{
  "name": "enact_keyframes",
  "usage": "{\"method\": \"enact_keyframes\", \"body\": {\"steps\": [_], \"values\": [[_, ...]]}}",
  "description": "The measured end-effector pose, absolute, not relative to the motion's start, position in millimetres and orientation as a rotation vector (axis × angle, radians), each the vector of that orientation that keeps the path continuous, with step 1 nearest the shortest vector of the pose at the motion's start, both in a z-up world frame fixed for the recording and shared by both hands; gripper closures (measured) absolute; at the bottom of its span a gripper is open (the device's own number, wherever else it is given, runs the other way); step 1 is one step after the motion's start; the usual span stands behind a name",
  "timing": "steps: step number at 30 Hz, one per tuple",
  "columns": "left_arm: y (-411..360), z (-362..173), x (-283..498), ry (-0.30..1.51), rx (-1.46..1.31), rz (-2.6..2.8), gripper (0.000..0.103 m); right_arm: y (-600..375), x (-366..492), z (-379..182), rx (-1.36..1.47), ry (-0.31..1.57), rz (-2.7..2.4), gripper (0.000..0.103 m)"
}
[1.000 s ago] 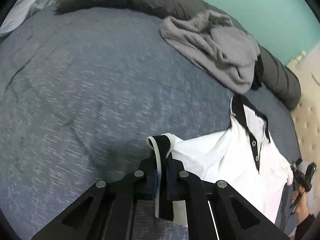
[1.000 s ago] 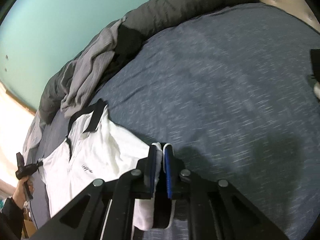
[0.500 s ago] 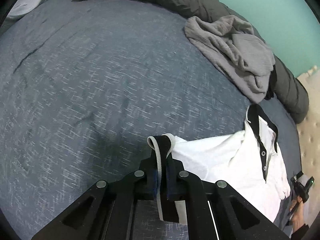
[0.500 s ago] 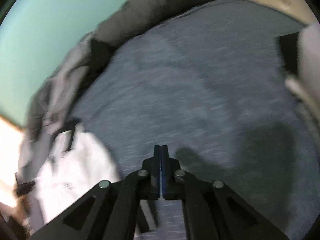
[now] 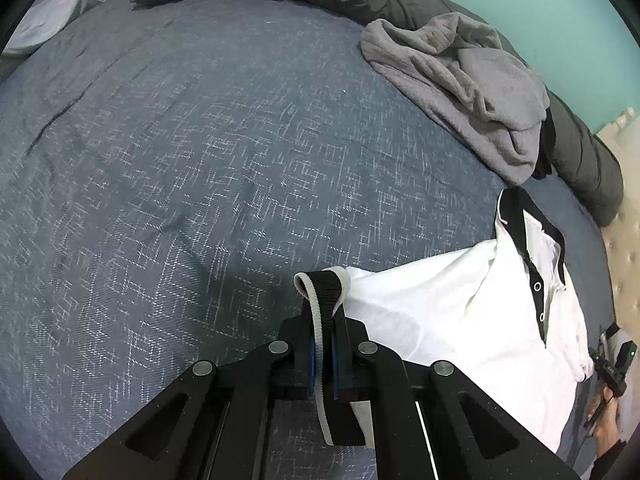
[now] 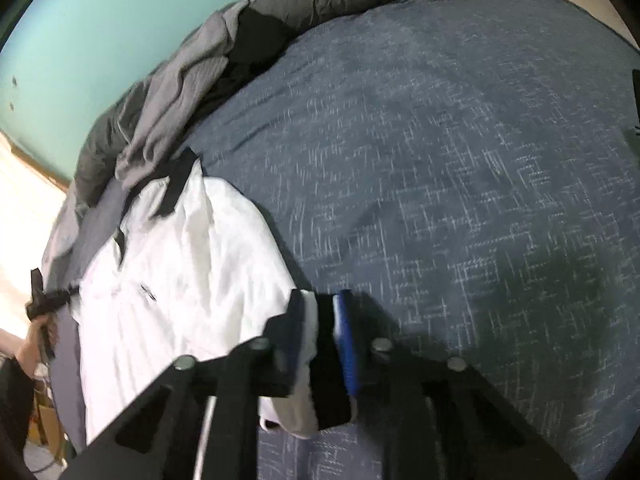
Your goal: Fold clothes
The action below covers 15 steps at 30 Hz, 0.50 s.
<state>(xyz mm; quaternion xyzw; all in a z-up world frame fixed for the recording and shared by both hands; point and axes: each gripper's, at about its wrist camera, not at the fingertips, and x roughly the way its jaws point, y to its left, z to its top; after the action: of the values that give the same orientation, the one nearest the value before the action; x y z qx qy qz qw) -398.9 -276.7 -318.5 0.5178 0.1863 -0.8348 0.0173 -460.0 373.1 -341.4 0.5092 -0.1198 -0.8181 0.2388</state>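
L tool (image 5: 322,344): clamped on black sleeve cuff (image 5: 326,292).
R tool (image 6: 320,336): opening, white polo shirt (image 6: 180,280) cuff betw. fingers.
Bed (image 5: 200,160): shirt lies flat.

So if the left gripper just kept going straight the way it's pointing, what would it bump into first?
Most likely the blue bedspread. The left gripper, clamped on the black sleeve cuff of the white shirt, points down at bare cover just past that cuff. The grey garment lies off to the side, though depth is uncertain.

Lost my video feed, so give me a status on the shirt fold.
Left gripper shut on the white polo shirt sleeve cuff. Right gripper opening, sleeve cuff between its jaws. Shirt lies unfolded on bed; grey garment well clear.
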Motion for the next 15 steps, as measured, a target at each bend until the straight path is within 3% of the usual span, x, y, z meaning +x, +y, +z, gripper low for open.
{"method": "enact_keyframes", "body": {"steps": [9,10,15], "values": [[-279.7,-316.2,-396.3,0.571,1.595,-2.59,0.098,396.8,-473.3,-314.9,1.343,-0.405,-2.44,0.098],[-279.9,-316.8,-396.1,0.573,1.597,-2.588,0.098,400.1,-474.5,-313.4,1.342,-0.413,-2.458,0.103],[-279.2,-320.3,-396.8,0.576,1.607,-2.578,0.098,407.0,-477.1,-324.4,1.444,-0.41,-2.465,0.101]]}}
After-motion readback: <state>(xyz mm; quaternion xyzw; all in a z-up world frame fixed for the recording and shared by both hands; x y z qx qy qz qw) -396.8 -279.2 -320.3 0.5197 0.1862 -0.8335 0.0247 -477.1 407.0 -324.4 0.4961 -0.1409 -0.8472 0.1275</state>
